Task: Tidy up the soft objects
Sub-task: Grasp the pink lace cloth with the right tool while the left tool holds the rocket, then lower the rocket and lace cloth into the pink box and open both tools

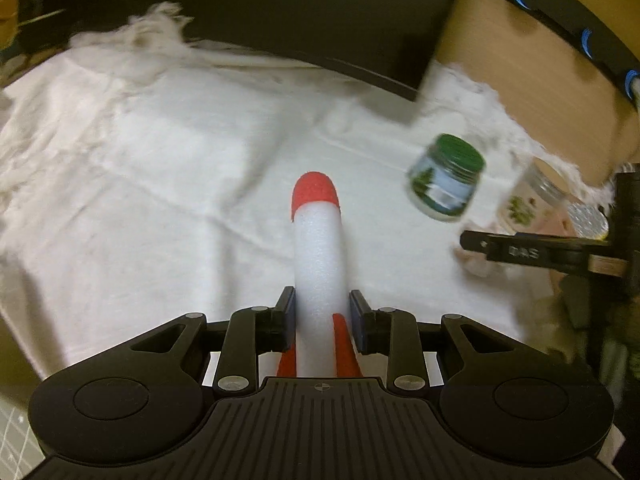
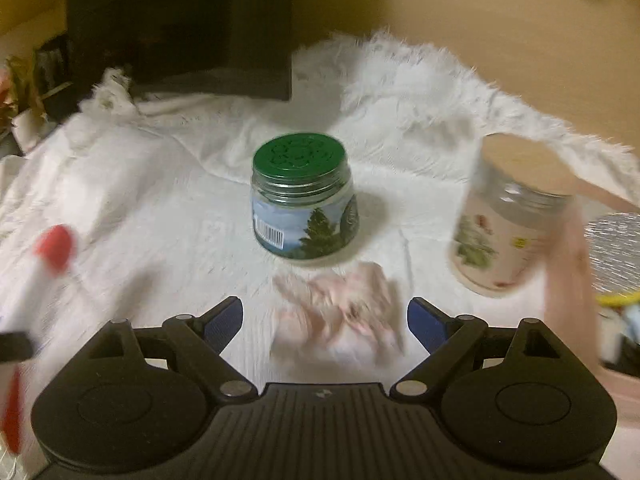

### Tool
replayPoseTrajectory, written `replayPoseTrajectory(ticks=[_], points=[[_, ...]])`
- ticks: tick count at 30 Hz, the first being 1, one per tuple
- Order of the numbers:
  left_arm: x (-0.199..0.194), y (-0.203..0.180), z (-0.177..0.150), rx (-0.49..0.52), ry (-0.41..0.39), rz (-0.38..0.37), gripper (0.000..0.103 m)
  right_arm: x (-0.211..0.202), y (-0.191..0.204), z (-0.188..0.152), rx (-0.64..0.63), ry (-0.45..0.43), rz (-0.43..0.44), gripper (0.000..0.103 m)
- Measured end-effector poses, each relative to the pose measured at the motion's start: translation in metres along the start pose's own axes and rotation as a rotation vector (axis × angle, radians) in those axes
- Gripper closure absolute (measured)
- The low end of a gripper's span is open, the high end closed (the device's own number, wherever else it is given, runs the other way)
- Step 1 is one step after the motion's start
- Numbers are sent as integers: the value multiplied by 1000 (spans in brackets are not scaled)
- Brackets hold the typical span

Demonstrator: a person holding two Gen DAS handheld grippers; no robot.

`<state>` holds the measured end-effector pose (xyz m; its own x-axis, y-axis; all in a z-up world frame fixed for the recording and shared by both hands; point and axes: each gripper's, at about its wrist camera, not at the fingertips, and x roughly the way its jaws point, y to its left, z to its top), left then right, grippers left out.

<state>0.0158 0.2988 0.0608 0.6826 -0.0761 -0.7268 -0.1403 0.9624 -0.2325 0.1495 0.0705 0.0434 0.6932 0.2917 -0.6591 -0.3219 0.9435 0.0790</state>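
Observation:
My left gripper (image 1: 322, 312) is shut on a white foam rocket (image 1: 318, 256) with a red tip and red fins, held above the white cloth (image 1: 140, 200). The rocket's red tip also shows blurred in the right wrist view (image 2: 54, 246) at the left. My right gripper (image 2: 325, 320) is open, its blue-padded fingers either side of a crumpled pink and white soft cloth (image 2: 340, 312) lying on the white cloth. The right gripper's finger shows at the right of the left wrist view (image 1: 520, 250).
A green-lidded jar (image 2: 302, 200) stands beyond the soft cloth; it also shows in the left wrist view (image 1: 446, 178). A wooden-lidded jar (image 2: 508, 216) stands at the right. A black box (image 2: 180, 28) sits at the back. A fluffy white rug (image 2: 420, 92) lies behind.

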Motion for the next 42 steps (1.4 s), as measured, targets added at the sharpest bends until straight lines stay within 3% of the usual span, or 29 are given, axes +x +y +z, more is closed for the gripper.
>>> replayPoseTrajectory(ticks=[2,4,5,6,9,16,20,25,30,37,42], points=[[2,7,0,-1,8,-4,72,20,4,7,15,27,-29,14],[6,13,1,2,16,-13,72,34,6,7,47,53,-69,33],[9,15,2,1,22,-21,72,36,5,4,68,59,-91,57],[12,16,3,-2,27,-29,72,35,4,1,94,68,-112,65],[19,17,4,-1,38,-60,72,16,-2,-5,160,53,-138,75],[40,-13,10,70,59,-176,72,-50,-12,-10,178,5,-217,75],[38,-44,17,130,58,-280,72,-91,-19,-17,176,-10,-261,75],[31,-101,35,210,27,-433,72,-146,-43,-37,206,-42,-361,75],[31,-166,54,262,-27,-512,72,-188,-81,-60,296,-85,-476,75],[46,-264,83,321,-70,-605,72,-225,-112,-94,367,-146,-534,75],[91,-340,88,315,-41,-666,71,-230,-123,-121,373,-127,-524,75]])
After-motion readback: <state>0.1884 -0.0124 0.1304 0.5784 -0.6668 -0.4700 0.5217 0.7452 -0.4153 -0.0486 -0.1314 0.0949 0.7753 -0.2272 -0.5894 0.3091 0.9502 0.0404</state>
